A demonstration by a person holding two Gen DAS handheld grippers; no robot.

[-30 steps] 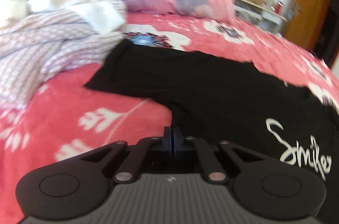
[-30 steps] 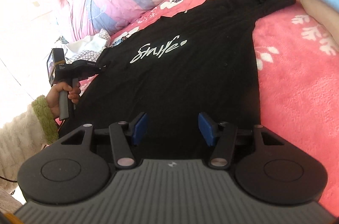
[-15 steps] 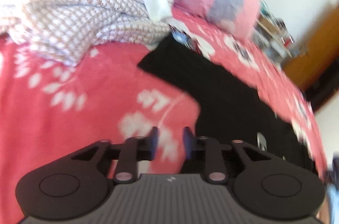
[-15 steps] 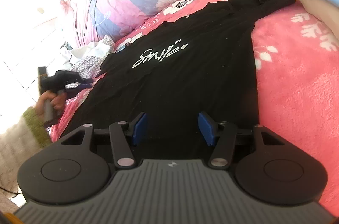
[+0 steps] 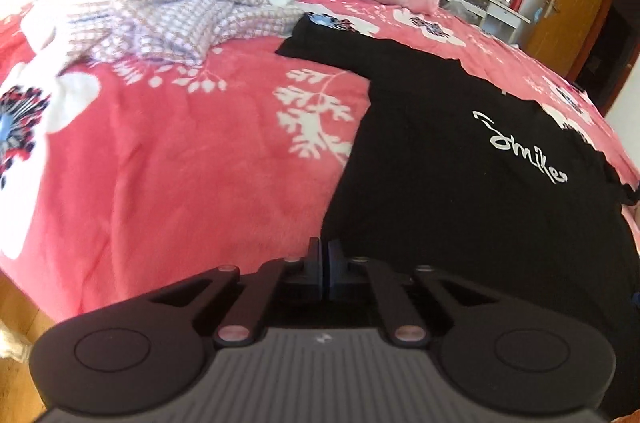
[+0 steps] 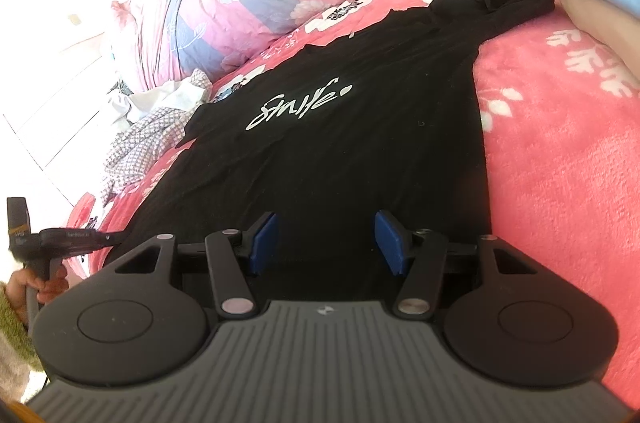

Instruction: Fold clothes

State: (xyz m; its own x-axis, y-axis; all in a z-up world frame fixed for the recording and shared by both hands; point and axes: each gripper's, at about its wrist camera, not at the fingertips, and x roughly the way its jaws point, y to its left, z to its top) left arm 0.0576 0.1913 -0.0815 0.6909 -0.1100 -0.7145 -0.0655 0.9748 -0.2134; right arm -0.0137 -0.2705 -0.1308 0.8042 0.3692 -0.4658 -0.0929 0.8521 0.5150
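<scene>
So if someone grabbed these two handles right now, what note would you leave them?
Left gripper: jaws shut at the near left corner of the black T-shirt; I cannot tell whether cloth is pinched.
Right gripper: jaws open above the near hem, holding nothing.
T-shirt: spread flat on the pink blanket, print up, sleeves out.
Checked garment: crumpled near the pillow, untouched.
Done: shirt laid out.
Left: every fold of the shirt, then the checked garment.
</scene>
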